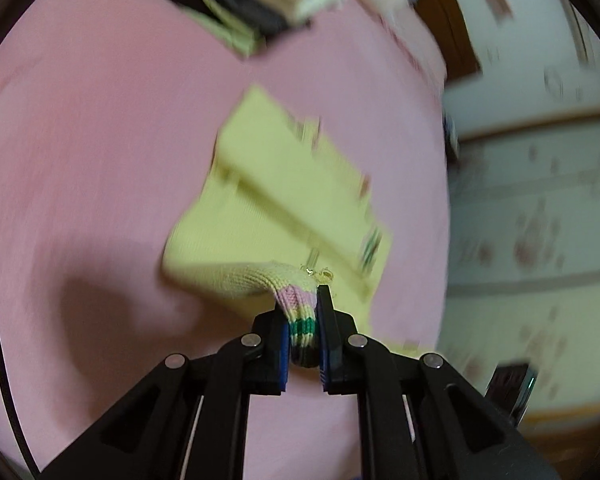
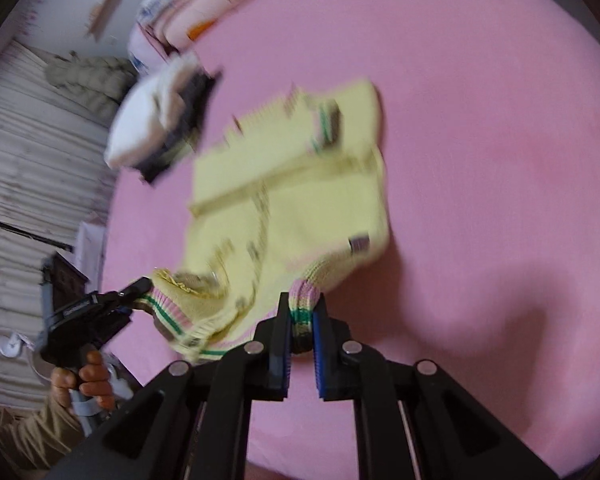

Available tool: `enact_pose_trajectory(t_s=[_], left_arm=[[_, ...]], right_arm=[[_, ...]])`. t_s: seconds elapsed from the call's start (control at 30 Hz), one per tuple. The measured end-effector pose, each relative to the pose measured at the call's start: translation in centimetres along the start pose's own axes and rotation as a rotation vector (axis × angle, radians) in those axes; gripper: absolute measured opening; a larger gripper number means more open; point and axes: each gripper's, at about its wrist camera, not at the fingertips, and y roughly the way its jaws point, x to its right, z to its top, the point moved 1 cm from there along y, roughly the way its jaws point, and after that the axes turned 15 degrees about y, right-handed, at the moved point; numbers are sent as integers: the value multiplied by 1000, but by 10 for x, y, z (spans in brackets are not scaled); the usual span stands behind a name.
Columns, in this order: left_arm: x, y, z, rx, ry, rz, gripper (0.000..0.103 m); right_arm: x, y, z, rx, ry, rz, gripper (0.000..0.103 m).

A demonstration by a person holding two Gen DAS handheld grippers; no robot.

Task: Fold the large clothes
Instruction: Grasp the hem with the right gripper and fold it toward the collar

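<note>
While blur hides any labels, left claw [image 1: 303,312] pinching yellow sweater [image 1: 276,200] hem, right claw [image 2: 302,320] likewise.

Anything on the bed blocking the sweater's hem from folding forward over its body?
Nothing visible. Both hand-held grippers, left and right, clamp the yellow sweater's striped hem. The folded clothes pile sits apart beyond it on the pink bed.

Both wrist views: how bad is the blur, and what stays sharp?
Left wrist view: the yellow sweater and the wall smear with motion blur, while the left gripper and the striped hem it clamps are crisp; its shadow falls on the pink bed. Right wrist view: similar smear on the sweater and the folded pile; only the right gripper is sharp.
</note>
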Motion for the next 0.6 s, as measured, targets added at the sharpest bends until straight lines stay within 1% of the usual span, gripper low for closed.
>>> enact_pose_trajectory(t_s=[0.1, 0.17, 0.2, 0.23, 0.27, 0.3, 0.33, 0.37, 0.4, 0.5, 0.6], left_arm=[[1, 16, 42, 67, -49, 17, 9], [3, 36, 66, 76, -34, 66, 11], [4, 49, 78, 74, 0, 111, 27], [3, 63, 88, 63, 33, 167, 39], [0, 73, 94, 44, 46, 211, 63], [-6, 83, 99, 15, 47, 260, 72], [-11, 89, 100, -2, 38, 285, 72], [-16, 94, 102, -7, 28, 283, 72], [-23, 90, 103, -2, 30, 281, 72], [-27, 88, 102, 21, 97, 289, 72], [-27, 89, 100, 5, 208, 325, 70]], right_arm=[[-15, 0, 52, 42, 18, 58, 8], [-22, 14, 90, 72, 36, 72, 8], [-23, 20, 100, 74, 39, 67, 10], [-22, 38, 116, 70, 43, 36, 12], [-21, 48, 122, 63, 44, 7, 16], [-18, 62, 130, 52, 40, -52, 29], [-14, 77, 138, 40, 26, -118, 35], [-10, 82, 141, 35, 15, -142, 35], [-7, 87, 142, 31, -1, -164, 35], [-2, 88, 136, 38, -50, -160, 35], [2, 89, 133, 42, -99, -171, 35]])
